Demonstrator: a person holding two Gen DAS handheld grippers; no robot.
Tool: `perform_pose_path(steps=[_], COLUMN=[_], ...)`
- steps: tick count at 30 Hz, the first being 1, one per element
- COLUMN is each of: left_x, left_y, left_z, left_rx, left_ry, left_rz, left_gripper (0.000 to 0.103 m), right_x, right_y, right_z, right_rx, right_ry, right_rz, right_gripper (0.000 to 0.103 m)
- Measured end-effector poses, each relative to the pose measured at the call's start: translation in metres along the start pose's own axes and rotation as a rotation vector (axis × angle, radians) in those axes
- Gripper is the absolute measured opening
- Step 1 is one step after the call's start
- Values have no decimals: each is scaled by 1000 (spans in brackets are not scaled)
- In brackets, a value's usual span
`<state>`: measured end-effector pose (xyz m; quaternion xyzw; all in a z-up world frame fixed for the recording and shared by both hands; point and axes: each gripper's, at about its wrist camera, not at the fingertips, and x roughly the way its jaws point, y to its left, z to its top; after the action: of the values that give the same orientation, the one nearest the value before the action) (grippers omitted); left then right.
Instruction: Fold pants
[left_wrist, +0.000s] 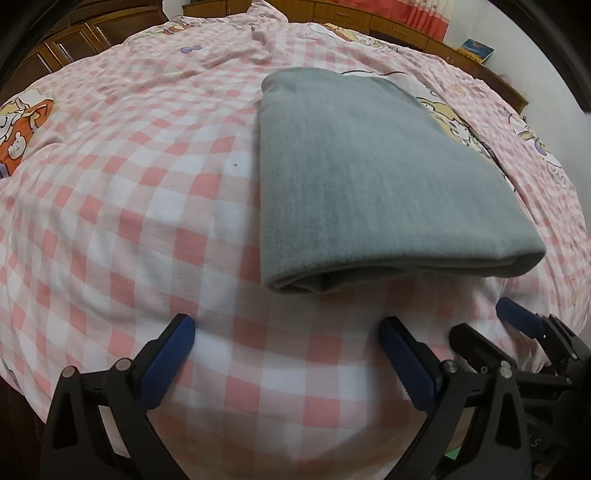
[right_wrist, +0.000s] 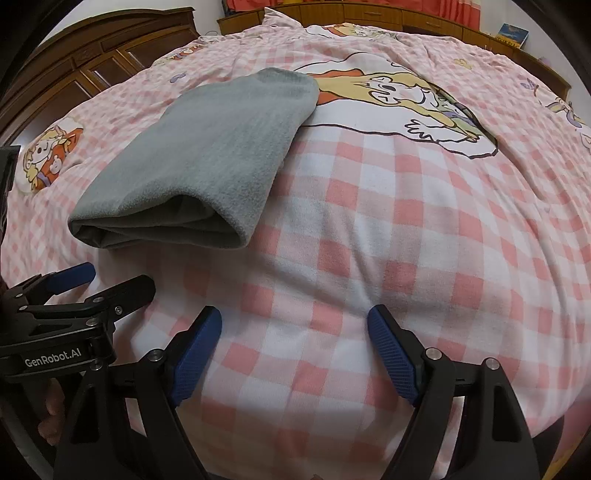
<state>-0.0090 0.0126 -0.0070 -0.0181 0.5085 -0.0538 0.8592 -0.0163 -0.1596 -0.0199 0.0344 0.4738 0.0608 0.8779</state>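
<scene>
Grey pants (left_wrist: 369, 177) lie folded into a thick rectangle on the pink checked bedspread (left_wrist: 129, 192); the rounded fold edge faces me. In the right wrist view the same grey pants (right_wrist: 207, 155) sit at upper left. My left gripper (left_wrist: 286, 325) is open, hovering over the bedspread just short of the fold, holding nothing. The right gripper (right_wrist: 295, 314) is open too, over bare checked cloth to the right of the pants. Each gripper shows in the other's view: the right gripper (left_wrist: 517, 325) at lower right, the left gripper (right_wrist: 85, 284) at lower left.
The bedspread (right_wrist: 406, 221) carries cartoon prints (right_wrist: 406, 96) beyond the pants. A dark wooden headboard (right_wrist: 92, 55) and wooden drawers (left_wrist: 369, 18) ring the bed. A blue book (left_wrist: 476, 50) stands on the drawers at the right. A hand (right_wrist: 51, 410) holds the left gripper.
</scene>
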Motion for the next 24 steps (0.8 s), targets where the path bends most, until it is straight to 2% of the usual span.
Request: perform_pose_path(steps=[6,24], left_x=[1,3], left_y=[-1,1], left_z=[2,2], left_rx=[10,17], left_ry=[25,30], left_rz=[3,-1], left_gripper=[102,102], right_x=[0,1], right_y=[-1,1], right_z=[0,-1], right_rx=[2,-2], right_ry=[-4,-6], right_rz=[3,0], right_gripper=[84,85])
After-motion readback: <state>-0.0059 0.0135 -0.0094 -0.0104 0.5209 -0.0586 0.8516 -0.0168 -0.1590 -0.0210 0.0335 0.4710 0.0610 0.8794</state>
